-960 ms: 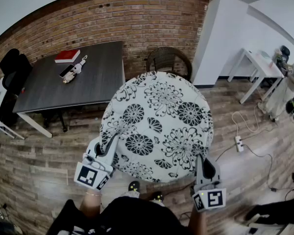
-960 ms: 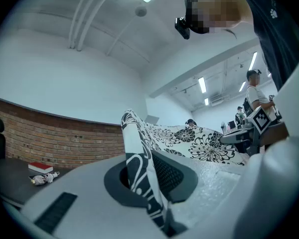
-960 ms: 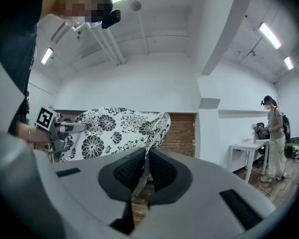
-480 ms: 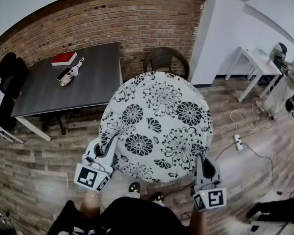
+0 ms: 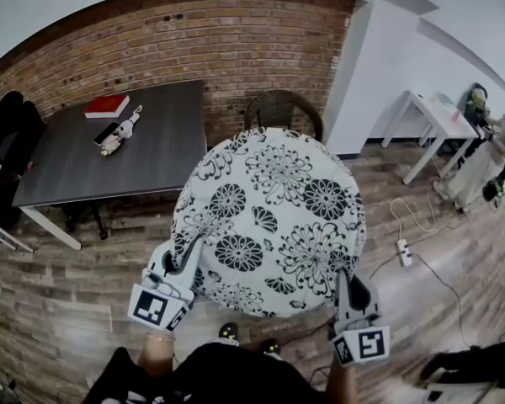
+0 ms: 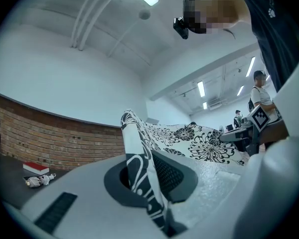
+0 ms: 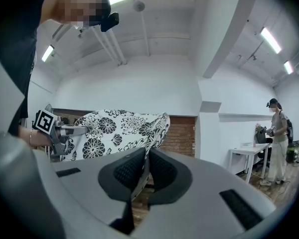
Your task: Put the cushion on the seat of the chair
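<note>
A round white cushion point(image 5: 269, 213) with black flowers is held up flat in front of me, above the wooden floor. My left gripper point(image 5: 185, 255) is shut on its near left edge and my right gripper point(image 5: 343, 278) is shut on its near right edge. The cushion's rim point(image 6: 137, 168) runs between the left jaws, and a thin fold of the cushion point(image 7: 144, 158) sits between the right jaws. A brown wicker chair point(image 5: 279, 109) stands by the brick wall; the cushion hides most of its seat.
A dark table point(image 5: 109, 154) with a red book point(image 5: 106, 105) and a small toy point(image 5: 116, 136) stands at the left. Black chairs point(image 5: 7, 133) sit at its far left end. A white table point(image 5: 429, 116) and a person point(image 5: 488, 154) are at the right. A power strip and cable point(image 5: 401, 247) lie on the floor.
The view has shifted forward a little: the table, the wicker chair and the white table have slid slightly. Both grippers keep the same hold on the cushion.
</note>
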